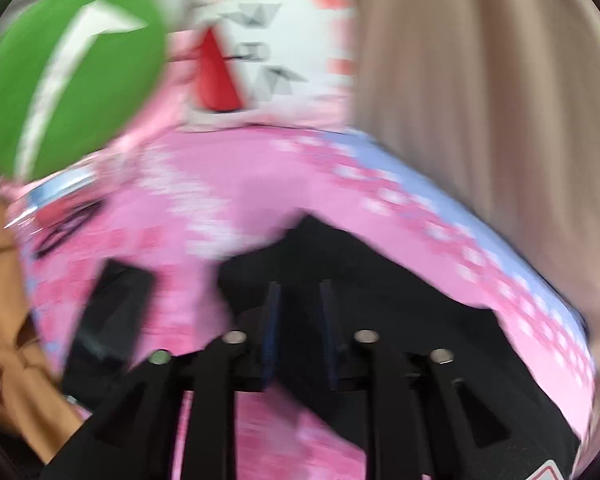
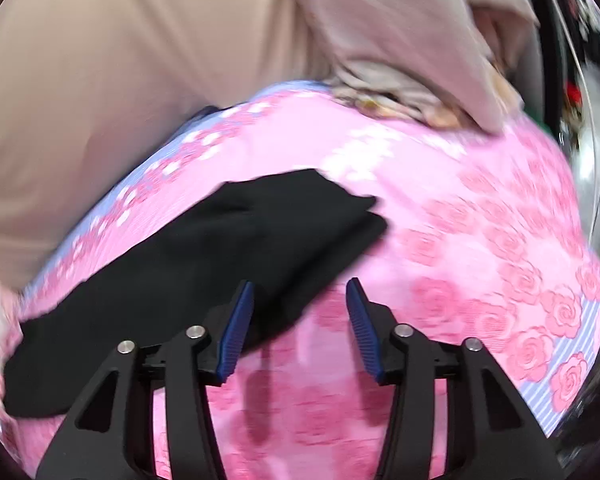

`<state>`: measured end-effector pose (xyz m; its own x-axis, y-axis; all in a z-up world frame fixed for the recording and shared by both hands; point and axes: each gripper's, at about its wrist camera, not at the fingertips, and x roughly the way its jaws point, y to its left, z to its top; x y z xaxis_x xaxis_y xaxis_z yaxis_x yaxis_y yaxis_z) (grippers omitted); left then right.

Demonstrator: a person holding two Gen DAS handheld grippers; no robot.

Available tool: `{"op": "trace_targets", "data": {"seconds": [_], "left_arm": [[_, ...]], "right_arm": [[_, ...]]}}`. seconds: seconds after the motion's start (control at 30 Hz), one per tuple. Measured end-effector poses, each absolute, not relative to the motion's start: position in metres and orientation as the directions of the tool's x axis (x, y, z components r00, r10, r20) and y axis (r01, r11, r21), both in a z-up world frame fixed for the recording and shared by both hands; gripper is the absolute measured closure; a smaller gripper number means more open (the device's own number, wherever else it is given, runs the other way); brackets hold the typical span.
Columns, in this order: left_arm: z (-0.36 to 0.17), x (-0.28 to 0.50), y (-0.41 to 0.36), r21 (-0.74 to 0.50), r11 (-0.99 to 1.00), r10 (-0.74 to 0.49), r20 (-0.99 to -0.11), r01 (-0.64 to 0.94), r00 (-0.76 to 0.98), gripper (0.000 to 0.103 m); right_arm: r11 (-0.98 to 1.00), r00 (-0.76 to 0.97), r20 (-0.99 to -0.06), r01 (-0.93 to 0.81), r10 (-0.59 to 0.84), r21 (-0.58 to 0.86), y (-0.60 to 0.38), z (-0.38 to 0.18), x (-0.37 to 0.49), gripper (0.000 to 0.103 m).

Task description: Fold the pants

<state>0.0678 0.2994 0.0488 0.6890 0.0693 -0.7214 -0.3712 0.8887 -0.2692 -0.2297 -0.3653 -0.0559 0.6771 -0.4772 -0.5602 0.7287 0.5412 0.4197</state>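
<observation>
The black pants [image 1: 380, 280] lie folded on a pink rose-patterned bedsheet [image 1: 240, 184]; this view is blurred. My left gripper [image 1: 300, 292] hovers over their near edge, its blue pads a narrow gap apart, with only the dark cloth below showing between them. In the right wrist view the pants [image 2: 220, 248] form a long black strip running from lower left to centre. My right gripper [image 2: 300, 292] stands open above the sheet [image 2: 460, 220] at the strip's near edge. Its left finger [image 2: 236, 328] overlaps the cloth's edge, and nothing is between its pads.
A green cushion [image 1: 68, 72] and a white patterned pillow [image 1: 268, 48] sit at the far side. A flat black object [image 1: 112, 312] and a brown garment [image 1: 4, 280] lie at left. Beige fabric [image 2: 100, 80] borders the bed. A crumpled beige cloth pile [image 2: 412, 52] and a metal frame [image 2: 588, 184] are at right.
</observation>
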Motion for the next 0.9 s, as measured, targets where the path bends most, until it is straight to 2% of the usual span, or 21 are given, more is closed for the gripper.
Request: {"op": "trace_targets", "data": {"seconds": [0.07,0.2,0.27,0.4,0.43,0.47,0.5,0.57,0.63,0.7,0.8,0.9], "left_arm": [[0.04,0.081,0.268,-0.278,0.915,-0.005,-0.733,-0.293,0.68,0.063],[-0.01,0.106,0.196,-0.327,0.935,-0.199,-0.801,-0.134,0.565,0.063],[-0.032,0.11,0.182,-0.361,0.926,-0.258,-0.818,-0.109,0.514,0.063],[-0.041,0.1,0.166,-0.283,0.956,-0.194,-0.816,-0.082,0.545,0.062],[-0.041,0.098,0.162,-0.274,0.959,-0.191,-0.813,-0.072,0.55,0.062],[-0.042,0.096,0.161,-0.27,0.961,-0.193,-0.808,-0.058,0.557,0.059],[-0.043,0.092,0.16,-0.272,0.961,-0.199,-0.803,-0.048,0.562,0.057],[-0.044,0.087,0.156,-0.267,0.963,-0.207,-0.788,-0.019,0.58,0.054],[-0.045,0.084,0.151,-0.246,0.969,-0.199,-0.779,0.003,0.595,0.051],[-0.046,0.08,0.144,-0.223,0.974,-0.196,-0.765,0.033,0.613,0.042],[-0.049,0.077,0.134,-0.189,0.98,-0.181,-0.754,0.056,0.632,0.035],[-0.048,0.073,0.136,-0.213,0.975,-0.201,-0.743,0.06,0.639,0.034]], "right_arm": [[0.51,0.705,-0.565,0.705,-0.43,0.492,-0.378,-0.066,-0.233,0.046],[0.497,0.773,-0.526,0.633,-0.356,0.594,-0.392,-0.07,-0.232,0.041],[0.466,0.817,-0.492,0.576,-0.302,0.671,-0.406,-0.074,-0.232,0.04],[0.435,0.877,-0.419,0.48,-0.234,0.762,-0.426,-0.074,-0.226,0.041],[0.444,0.879,-0.415,0.477,-0.235,0.759,-0.427,-0.072,-0.222,0.049],[0.458,0.872,-0.433,0.489,-0.229,0.743,-0.428,-0.072,-0.214,0.076],[0.461,0.861,-0.447,0.507,-0.241,0.728,-0.427,-0.07,-0.21,0.092],[0.498,0.854,-0.435,0.521,-0.286,0.694,-0.416,-0.056,-0.205,0.093],[0.584,0.877,-0.366,0.481,-0.313,0.653,-0.39,-0.022,-0.199,0.094],[0.678,0.912,-0.298,0.409,-0.281,0.611,-0.359,0.013,-0.185,0.094],[0.832,0.945,-0.259,0.303,-0.2,0.465,-0.292,0.061,-0.142,0.094],[0.927,0.958,-0.285,0.143,-0.041,0.347,-0.219,0.074,-0.084,0.094]]}}
